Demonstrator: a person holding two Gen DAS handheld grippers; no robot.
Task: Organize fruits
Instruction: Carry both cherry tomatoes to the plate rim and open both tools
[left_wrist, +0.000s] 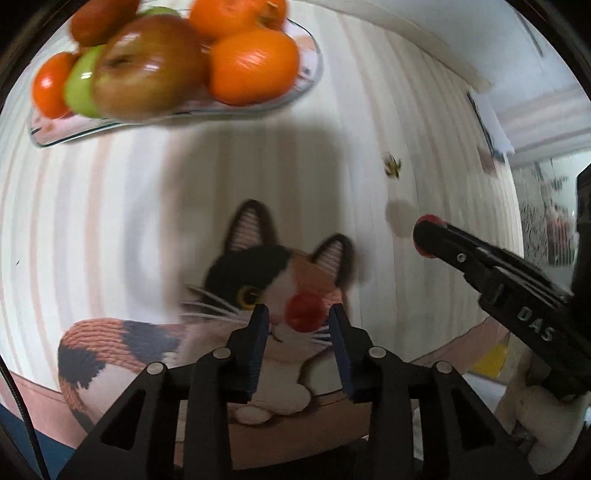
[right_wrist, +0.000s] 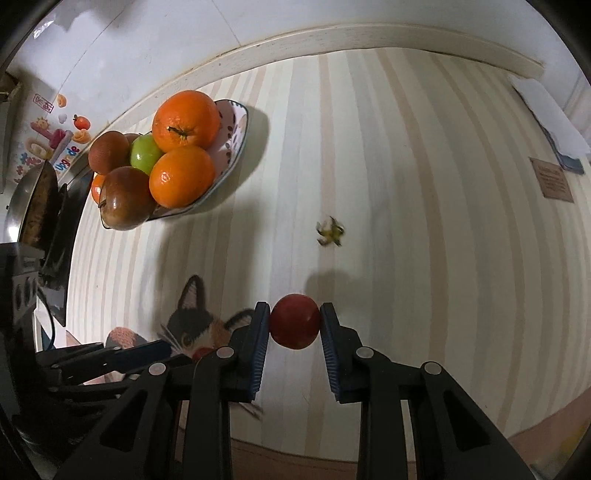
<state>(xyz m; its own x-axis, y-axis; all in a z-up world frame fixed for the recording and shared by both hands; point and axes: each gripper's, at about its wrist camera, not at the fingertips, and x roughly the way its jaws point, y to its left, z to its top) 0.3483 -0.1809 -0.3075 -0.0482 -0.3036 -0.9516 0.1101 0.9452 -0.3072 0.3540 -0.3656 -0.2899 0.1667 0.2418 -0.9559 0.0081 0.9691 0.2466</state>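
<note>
A small red fruit lies on the cat-shaped mat between the fingers of my left gripper. It sits close to the right pad, a gap shows at the left pad, and the jaws are open. My right gripper is shut on another small red fruit, held above the striped table. In the left wrist view, that right gripper hangs at the right with red showing at its tip. A plate at the left back holds oranges, brown-red apples and a green apple.
A small yellow-green stem scrap lies on the table to the right of the plate. A pan and a dark appliance stand at the left edge. A brown card lies far right. A raised rim bounds the table's back.
</note>
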